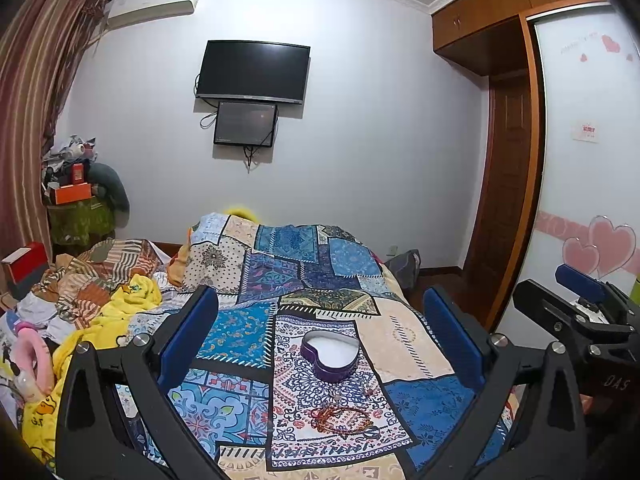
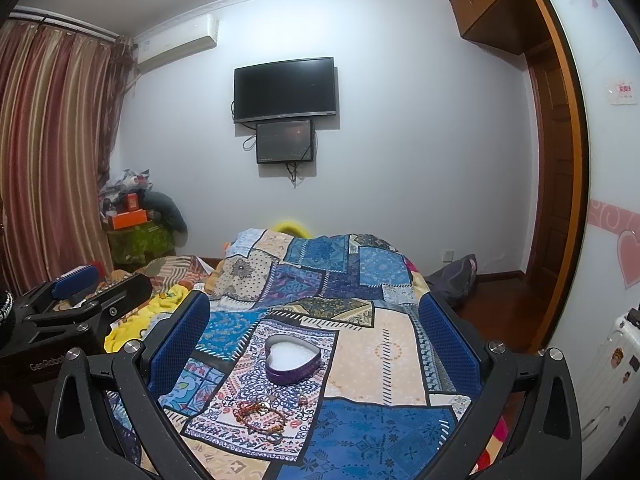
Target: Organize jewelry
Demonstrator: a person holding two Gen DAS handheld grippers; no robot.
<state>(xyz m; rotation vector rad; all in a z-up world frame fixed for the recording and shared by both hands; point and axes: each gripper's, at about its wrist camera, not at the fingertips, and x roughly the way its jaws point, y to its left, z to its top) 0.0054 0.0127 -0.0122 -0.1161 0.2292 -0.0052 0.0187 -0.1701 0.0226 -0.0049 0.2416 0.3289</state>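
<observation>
Since the heart-shaped box (image 1: 330, 355) at frame centre looks empty and the beaded bracelets (image 1: 345, 420) lie just below it on the quilt (image 1: 416, 344), I judge nothing sorted yet; left gripper (image 1: 320, 344) and right gripper (image 2: 314, 344) both spread wide, holding nothing.

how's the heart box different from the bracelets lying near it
The heart box is a rigid purple tin, open, showing a white lining; the bracelets are a loose reddish tangle of beads. The heart box lies farther from the grippers, the bracelets nearer. Both rest on the patchwork quilt, and neither is held.
</observation>
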